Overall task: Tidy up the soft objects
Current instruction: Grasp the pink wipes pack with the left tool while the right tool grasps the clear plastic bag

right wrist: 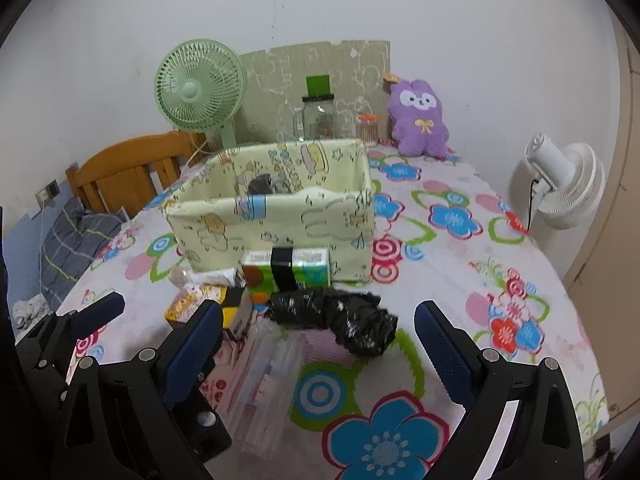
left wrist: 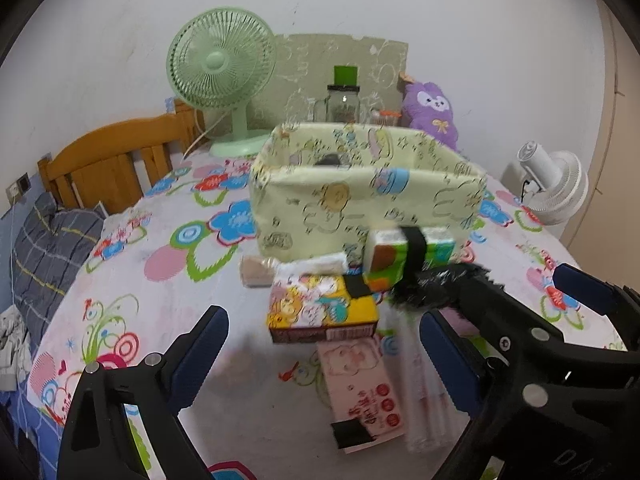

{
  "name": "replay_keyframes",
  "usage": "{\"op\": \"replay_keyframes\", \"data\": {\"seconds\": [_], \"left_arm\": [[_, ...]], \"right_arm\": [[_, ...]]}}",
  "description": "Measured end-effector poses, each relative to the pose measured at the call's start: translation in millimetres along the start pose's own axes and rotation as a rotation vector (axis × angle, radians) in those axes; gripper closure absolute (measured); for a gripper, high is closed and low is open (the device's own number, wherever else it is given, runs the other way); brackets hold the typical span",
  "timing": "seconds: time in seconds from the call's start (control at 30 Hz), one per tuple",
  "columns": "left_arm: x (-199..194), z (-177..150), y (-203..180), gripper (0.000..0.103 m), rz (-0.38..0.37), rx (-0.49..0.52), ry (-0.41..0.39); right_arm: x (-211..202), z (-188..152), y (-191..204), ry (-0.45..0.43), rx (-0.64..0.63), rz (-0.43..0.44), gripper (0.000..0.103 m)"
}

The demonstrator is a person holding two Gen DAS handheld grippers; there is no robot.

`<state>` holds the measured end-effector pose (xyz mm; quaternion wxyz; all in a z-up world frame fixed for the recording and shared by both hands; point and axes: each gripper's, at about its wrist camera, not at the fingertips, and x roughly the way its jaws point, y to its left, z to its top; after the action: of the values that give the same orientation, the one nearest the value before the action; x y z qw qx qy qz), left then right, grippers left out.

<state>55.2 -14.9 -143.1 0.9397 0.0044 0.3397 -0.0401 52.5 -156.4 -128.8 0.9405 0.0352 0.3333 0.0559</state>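
A pale green fabric basket point(left wrist: 360, 200) point(right wrist: 276, 224) stands mid-table with a dark item inside. In front of it lie a green-orange tissue pack with a black band point(left wrist: 404, 256) point(right wrist: 286, 270), a yellow cartoon pack point(left wrist: 320, 308) point(right wrist: 192, 300), a pink packet point(left wrist: 360, 384), a clear plastic pack point(right wrist: 264, 376) and a crumpled black bag point(right wrist: 340, 318) point(left wrist: 436, 288). My left gripper point(left wrist: 324, 352) is open, just short of the yellow pack. My right gripper point(right wrist: 318, 344) is open, its jaws either side of the black bag.
A green fan point(left wrist: 222, 76), a glass jar point(left wrist: 342, 104) and a purple plush point(left wrist: 432, 110) stand at the table's back by the wall. A white fan point(right wrist: 568, 184) is off the right edge. A wooden headboard point(left wrist: 116, 156) and bedding are at left.
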Motion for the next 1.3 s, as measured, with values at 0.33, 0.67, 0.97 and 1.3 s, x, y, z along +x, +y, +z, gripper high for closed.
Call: {"op": "replay_keyframes", "data": {"seconds": [0.33,0.67,0.97,1.3], "left_arm": [[17.0,-17.1,4.3,0.010,0.014,0.005,0.069],[23.3,-27.0,5.9,0.011,0.012,0.010,0.103],[21.0,-28.0,2.9,0.011,0.025,0.037,0.091],[25.2,-23.7,-5.3,0.011,-0.011,0.033,0.105]], "right_arm": [[26.9,-14.9,4.5,0.096,0.011,0.024,0.016],[41.0,-25.6,14.7,0.169,0.001,0.071,0.043],[46.8,-27.6,16.2,0.204,0.024,0.141,0.071],[37.7,-25.4,8.5,0.182,0.024,0.111,0.079]]}}
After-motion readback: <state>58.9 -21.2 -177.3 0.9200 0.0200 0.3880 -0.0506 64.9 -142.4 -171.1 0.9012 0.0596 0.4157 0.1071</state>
